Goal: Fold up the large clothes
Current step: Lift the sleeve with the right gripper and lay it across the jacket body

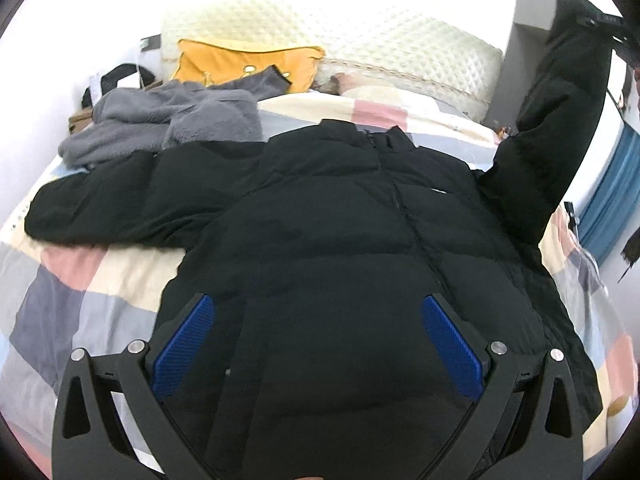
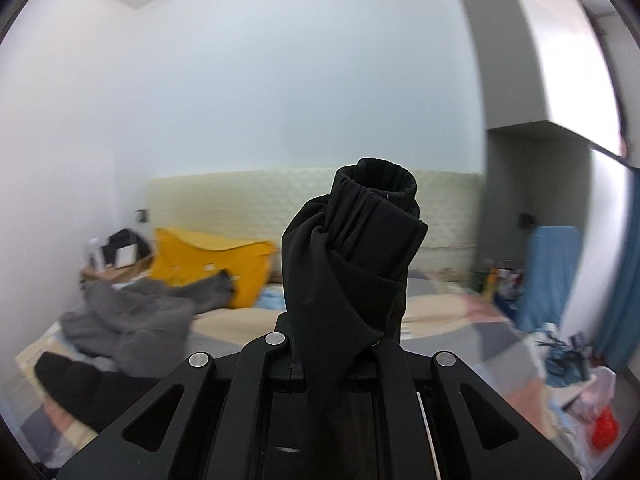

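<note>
A black puffer jacket lies front up on the checked bedspread, collar toward the headboard. Its left sleeve lies flat across the bed. Its right sleeve is lifted high in the air. My left gripper is open with blue pads, hovering just over the jacket's lower body. My right gripper is shut on the cuff end of the right sleeve, which stands up between the fingers. It also shows at the top right of the left wrist view.
A grey fleece garment and a yellow garment lie near the quilted headboard. A nightstand stands left of the bed. A blue curtain and floor clutter with bags are on the right.
</note>
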`<action>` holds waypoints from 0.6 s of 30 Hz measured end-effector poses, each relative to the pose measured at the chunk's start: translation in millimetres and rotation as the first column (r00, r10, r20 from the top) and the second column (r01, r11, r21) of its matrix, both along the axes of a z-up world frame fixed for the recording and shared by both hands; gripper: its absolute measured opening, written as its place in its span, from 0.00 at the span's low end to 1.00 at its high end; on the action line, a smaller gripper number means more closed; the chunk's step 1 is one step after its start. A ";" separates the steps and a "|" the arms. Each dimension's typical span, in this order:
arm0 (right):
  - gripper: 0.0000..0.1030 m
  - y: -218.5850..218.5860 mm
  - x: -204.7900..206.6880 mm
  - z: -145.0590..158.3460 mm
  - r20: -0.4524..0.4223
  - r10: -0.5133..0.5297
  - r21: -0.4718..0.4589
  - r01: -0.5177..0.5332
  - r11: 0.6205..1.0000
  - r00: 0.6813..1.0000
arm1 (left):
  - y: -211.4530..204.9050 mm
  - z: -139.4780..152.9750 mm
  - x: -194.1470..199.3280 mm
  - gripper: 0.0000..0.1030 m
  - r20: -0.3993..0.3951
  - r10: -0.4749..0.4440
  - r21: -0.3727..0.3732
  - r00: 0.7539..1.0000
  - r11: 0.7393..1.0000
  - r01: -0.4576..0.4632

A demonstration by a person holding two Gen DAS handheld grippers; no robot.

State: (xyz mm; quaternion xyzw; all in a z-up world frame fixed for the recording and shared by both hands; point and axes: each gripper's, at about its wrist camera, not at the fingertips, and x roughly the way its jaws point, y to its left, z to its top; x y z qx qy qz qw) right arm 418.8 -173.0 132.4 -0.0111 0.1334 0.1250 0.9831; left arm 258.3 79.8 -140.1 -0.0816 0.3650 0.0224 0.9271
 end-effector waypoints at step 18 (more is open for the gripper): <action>0.09 251.9 1.3 -227.3 -0.341 0.329 -0.092 -0.380 0.921 0.880 | 67.9 18.0 -17.9 1.00 0.129 0.091 -0.103 0.987 0.992 -0.078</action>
